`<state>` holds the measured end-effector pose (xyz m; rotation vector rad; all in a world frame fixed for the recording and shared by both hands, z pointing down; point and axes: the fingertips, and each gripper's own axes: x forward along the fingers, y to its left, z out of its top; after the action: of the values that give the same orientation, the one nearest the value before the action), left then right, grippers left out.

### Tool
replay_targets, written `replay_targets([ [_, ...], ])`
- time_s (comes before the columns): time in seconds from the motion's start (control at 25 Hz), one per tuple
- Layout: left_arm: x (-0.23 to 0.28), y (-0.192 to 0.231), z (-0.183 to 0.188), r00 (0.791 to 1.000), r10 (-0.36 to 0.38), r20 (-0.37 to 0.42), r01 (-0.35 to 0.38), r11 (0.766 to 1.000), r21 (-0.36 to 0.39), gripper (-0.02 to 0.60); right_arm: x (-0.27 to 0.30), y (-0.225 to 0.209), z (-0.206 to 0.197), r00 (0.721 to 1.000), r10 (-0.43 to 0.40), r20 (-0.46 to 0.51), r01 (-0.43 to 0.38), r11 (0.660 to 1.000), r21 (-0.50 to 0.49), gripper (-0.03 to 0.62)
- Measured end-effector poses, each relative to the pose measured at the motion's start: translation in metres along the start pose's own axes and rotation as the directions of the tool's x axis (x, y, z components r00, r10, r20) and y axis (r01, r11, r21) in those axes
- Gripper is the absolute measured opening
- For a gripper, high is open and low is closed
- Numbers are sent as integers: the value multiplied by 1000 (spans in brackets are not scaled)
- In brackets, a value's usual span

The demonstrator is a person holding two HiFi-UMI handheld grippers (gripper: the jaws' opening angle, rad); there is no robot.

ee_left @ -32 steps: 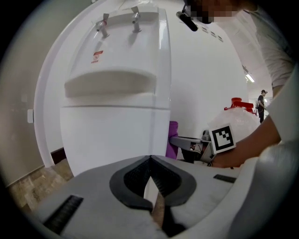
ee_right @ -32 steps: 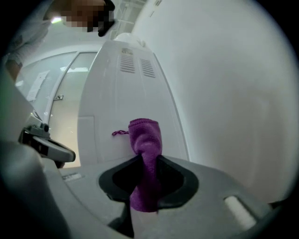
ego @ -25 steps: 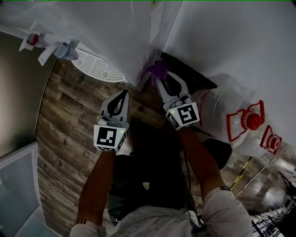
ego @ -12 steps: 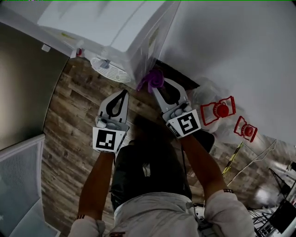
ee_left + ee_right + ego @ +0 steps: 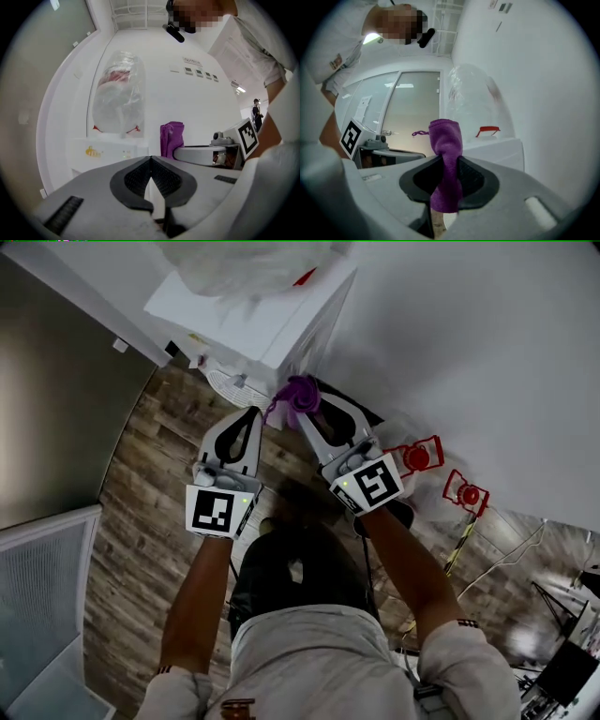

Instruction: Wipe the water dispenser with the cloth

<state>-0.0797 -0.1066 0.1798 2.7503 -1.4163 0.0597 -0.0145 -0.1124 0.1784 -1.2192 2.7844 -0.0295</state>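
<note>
**Entry: purple cloth in the right gripper, at the water dispenser's corner**

- Right gripper [image 5: 309,416]: its jaws are clamping narrowly on the cloth [image 5: 446,140]. A folded wad is standing clear beyond the tips, probably so that fabric, not gripper, meets the surface.
- Cloth, head view: it is sitting at 12 o'clock of the right gripper, just beside the dispenser's near corner. Whether it is touching cannot be told.
- Water dispenser [image 5: 253,310]: this white cabinet is standing on the wooden floor [image 5: 141,502] at 11 o'clock of both grippers. It is carrying a plastic-wrapped bottle [image 5: 117,98] on top.
- Left gripper [image 5: 150,159]: its jaws are pressing together on nothing. It is hovering at 9 o'clock of the right gripper, apparently kept idle and out of the wiping path.
- Spare bottles with red caps [image 5: 417,457]: they are lying at 3 o'clock of the right gripper, by the wall.
- Judgement: wiping is about to begin or barely under way.
</note>
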Motion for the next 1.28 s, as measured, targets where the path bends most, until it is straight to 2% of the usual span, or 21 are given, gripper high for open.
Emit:
replay_targets([
  [0.08,-4,-3,28,1000,-4,-2,4,1000,-10,-2,1,6,28,1000,0,12,0,1000,20,92],
  [0.28,-13,-8,90,998,-23,51,23,1000,-12,-2,6,20,90,1000,12,29,-13,999,31,92],
  [0.6,-30,-12,170,992,-47,115,48,999,-10,-2,9,37,162,998,14,65,-16,999,34,92],
  [0.92,-44,-15,215,984,-71,161,70,997,12,-2,12,50,205,995,22,101,-25,999,29,92],
  [1.28,-55,-13,248,976,-68,208,68,998,7,-2,9,59,236,992,10,122,-10,1000,-2,92],
])
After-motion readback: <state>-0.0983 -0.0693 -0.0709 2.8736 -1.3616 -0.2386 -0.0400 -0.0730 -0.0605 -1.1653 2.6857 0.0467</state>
